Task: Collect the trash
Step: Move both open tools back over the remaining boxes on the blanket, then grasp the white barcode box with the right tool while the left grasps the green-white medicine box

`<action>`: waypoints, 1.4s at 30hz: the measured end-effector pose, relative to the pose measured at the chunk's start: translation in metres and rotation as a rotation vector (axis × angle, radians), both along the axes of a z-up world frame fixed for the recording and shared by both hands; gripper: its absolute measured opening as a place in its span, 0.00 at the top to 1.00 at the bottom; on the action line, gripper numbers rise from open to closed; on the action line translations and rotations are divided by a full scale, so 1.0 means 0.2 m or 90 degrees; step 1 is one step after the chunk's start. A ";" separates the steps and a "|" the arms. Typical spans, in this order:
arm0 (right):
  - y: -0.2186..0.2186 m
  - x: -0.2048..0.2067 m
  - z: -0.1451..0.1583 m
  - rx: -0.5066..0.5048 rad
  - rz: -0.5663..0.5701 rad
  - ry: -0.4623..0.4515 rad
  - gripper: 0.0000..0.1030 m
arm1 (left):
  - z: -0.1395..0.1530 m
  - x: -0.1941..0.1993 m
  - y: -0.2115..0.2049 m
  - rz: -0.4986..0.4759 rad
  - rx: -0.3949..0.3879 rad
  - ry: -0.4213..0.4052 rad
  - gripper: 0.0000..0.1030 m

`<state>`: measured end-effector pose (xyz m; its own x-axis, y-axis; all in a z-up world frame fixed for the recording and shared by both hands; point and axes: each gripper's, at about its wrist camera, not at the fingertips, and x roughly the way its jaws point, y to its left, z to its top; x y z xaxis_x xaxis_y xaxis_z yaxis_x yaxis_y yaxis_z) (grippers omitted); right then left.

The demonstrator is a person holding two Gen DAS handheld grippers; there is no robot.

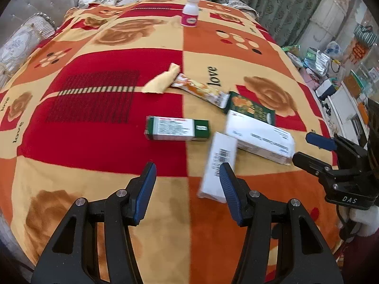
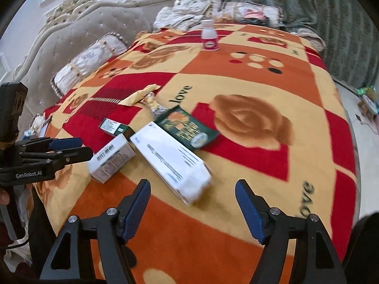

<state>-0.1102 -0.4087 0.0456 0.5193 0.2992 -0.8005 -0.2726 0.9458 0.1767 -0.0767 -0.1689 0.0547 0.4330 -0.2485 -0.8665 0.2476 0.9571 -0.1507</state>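
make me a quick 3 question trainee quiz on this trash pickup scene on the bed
1. True or false: the left gripper already holds a box.
2. Which item stands upright at the blanket's far end? A) green and white box B) white bottle with pink label C) dark green packet
3. Which box lies just ahead of the right gripper?

Key: 1 false, its jaws are empty. 2 B. 3 the long white box.

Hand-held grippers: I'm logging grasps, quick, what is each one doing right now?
Left hand-held gripper: open, holding nothing, above the small white box.
Right hand-held gripper: open, holding nothing, near the long white box.
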 end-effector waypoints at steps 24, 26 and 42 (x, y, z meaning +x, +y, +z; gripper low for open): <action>0.52 0.11 -0.04 0.093 0.085 0.076 0.30 | -0.16 0.45 0.26 0.061 0.047 0.018 0.48; 0.56 0.14 -0.06 0.092 0.078 0.088 0.30 | -0.15 0.44 0.31 0.074 0.032 0.023 0.48; 0.35 0.01 -0.04 0.060 0.048 0.080 0.65 | -0.11 0.31 0.00 -0.206 0.073 -0.051 0.44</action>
